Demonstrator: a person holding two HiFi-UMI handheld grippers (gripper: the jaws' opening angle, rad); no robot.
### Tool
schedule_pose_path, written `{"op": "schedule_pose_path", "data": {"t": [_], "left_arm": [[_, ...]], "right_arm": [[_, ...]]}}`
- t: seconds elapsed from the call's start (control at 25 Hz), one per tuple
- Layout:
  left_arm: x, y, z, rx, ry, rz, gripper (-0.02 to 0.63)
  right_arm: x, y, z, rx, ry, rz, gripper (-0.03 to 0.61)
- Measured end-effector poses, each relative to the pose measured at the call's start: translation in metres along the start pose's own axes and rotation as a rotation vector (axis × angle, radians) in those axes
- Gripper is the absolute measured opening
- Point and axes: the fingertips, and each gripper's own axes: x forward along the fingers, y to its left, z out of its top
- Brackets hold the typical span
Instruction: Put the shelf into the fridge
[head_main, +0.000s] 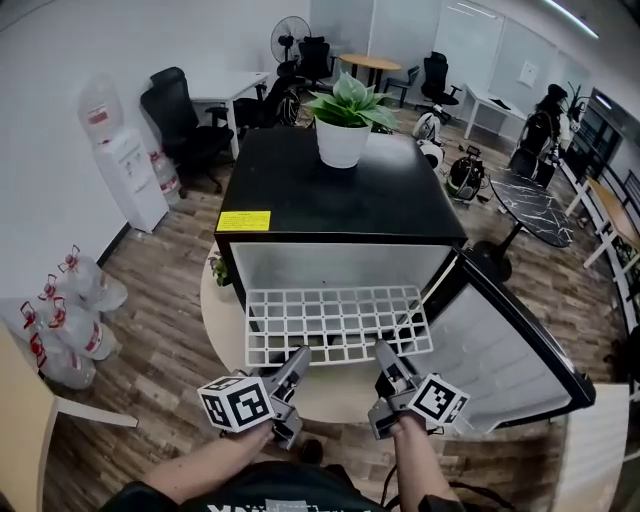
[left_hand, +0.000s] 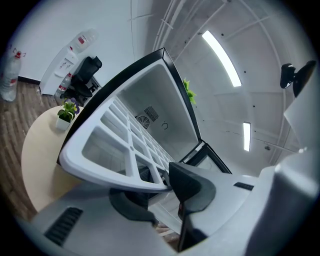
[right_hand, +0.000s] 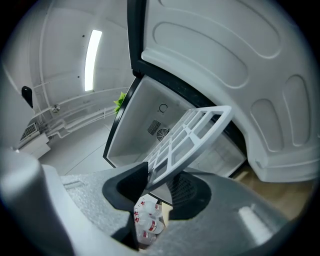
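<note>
A white grid shelf hangs level in front of the open black mini fridge, its far edge at the mouth of the white cavity. My left gripper is shut on the shelf's near rim towards the left, and my right gripper is shut on the same rim towards the right. In the left gripper view the shelf runs from the jaws into the fridge interior. In the right gripper view the shelf slants up from the jaws towards the cavity.
The fridge door stands open to the right. A potted plant sits on the fridge top. The fridge rests on a round beige table with a small plant. Water bottles, a dispenser and chairs stand to the left.
</note>
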Motion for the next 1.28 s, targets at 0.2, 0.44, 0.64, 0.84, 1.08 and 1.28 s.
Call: {"op": "schedule_pose_path", "data": {"t": [0.2, 0.44, 0.64, 0.84, 1.08, 1.28], "left_arm": [[0.010, 0.004, 0.001, -0.025, 0.000, 0.005, 0.101], [0.014, 0.011, 0.006, -0.047, -0.009, 0.017, 0.101], [0.019, 0.015, 0.005, -0.057, -0.010, 0.019, 0.100], [0.021, 0.018, 0.004, -0.066, -0.012, 0.011, 0.100], [0.021, 0.022, 0.009, -0.070, -0.009, 0.013, 0.100], [0.028, 0.021, 0.005, -0.110, -0.010, 0.004, 0.100]], "right_arm": [[0.005, -0.005, 0.007, -0.017, 0.005, -0.007, 0.117], [0.016, -0.003, 0.011, -0.026, 0.014, 0.007, 0.117], [0.020, -0.005, 0.012, -0.037, 0.011, 0.014, 0.117], [0.022, -0.007, 0.012, -0.031, 0.008, 0.010, 0.116], [0.024, 0.001, 0.010, -0.004, -0.001, 0.026, 0.115], [0.026, -0.005, 0.016, -0.032, -0.011, 0.008, 0.115]]}}
